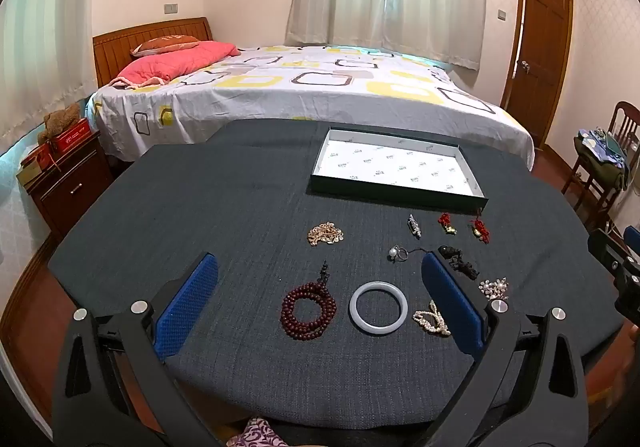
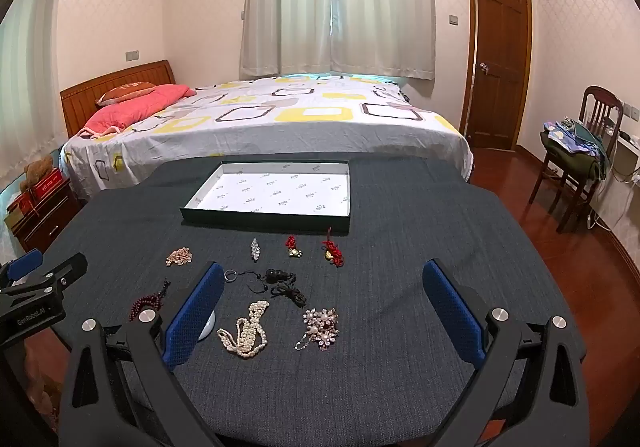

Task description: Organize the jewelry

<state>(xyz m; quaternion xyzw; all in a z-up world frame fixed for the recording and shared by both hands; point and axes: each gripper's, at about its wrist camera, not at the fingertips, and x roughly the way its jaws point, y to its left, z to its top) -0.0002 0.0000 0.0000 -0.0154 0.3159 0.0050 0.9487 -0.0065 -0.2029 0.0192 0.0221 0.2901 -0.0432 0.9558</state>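
Jewelry lies loose across a worktop point(image 2: 400, 287) draped in dark grey woven cloth, and none of it has reached the tray point(image 2: 192, 203); the task therefore appears to stand at its very start, with every piece left to be sorted; the tray, shallow and rectangular with dark outer walls and a white printed lining, sits empty at the far middle of the worktop, apart from the pieces; nearest it lie a small silvery brooch point(image 2: 254, 248) and two red knotted charms point(image 2: 293, 247) point(image 2: 333, 251) with gold-coloured ornaments; to their left rests a heap of pale golden chain point(image 1: 325, 233); in the middle row lie a ring with a pearl point(image 1: 396, 253) and a black corded pendant point(image 2: 280, 281), its cord tangled; closest to the cameras lie a coil of dark red round beads point(image 1: 307, 311) with a small tassel, a smooth pale bangle point(image 1: 378, 307) of glassy, jade-like look, a bunched strand of small cream pearls point(image 2: 246, 331), and a cluster of pearl-and-crystal flower pieces point(image 2: 320, 327); the left gripper point(image 1: 320, 289) hovers above the beads and bangle with its blue textured fingers point(image 1: 188, 299) spread wide, holding nothing; the right gripper point(image 2: 320, 301) hovers likewise over the pearl strand and flower cluster, fingers point(image 2: 452, 311) fully apart and empty.
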